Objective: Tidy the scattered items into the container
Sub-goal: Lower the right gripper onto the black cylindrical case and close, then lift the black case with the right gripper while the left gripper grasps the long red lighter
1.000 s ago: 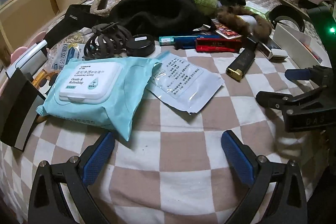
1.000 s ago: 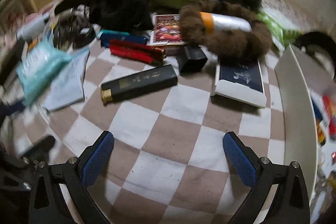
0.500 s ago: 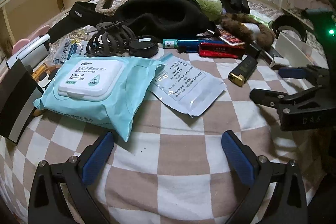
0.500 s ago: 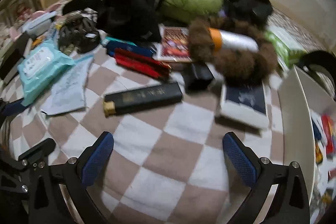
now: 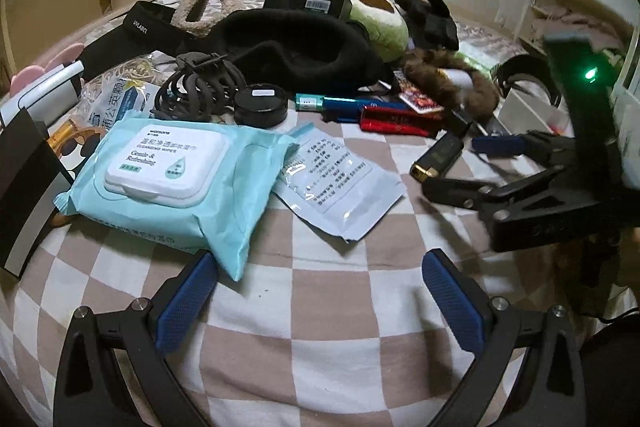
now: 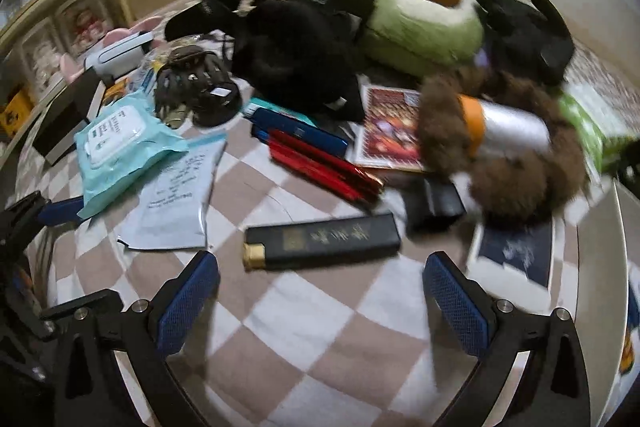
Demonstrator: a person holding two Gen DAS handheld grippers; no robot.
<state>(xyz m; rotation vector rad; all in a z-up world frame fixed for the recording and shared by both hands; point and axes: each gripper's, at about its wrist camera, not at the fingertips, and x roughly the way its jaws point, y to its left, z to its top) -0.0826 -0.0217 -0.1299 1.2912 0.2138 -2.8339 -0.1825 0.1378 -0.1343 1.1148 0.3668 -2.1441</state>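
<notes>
Both grippers hang over a bed covered with a brown-and-white checked blanket [image 5: 320,327], and both have their jaws spread wide with nothing between them. The left gripper [image 5: 320,301] sits near the front edge of the bed, its left blue pad just beside the corner of a light blue pack of wipes [image 5: 168,183]. A flat grey sachet [image 5: 340,187] lies touching the right side of the wipes, partly tucked under them. The right gripper [image 6: 320,301] hovers right in front of a long black box with a gold end [image 6: 324,241], which lies flat on the blanket between the line of its two pads. Behind that box lie a red box [image 6: 320,167] and a blue box [image 6: 300,131] side by side, then a brown fur ring [image 6: 508,163] with a silver tube [image 6: 508,129] resting on it. The white container [image 6: 600,267] stands at the right edge of the bed, well apart from the wipes.
</notes>
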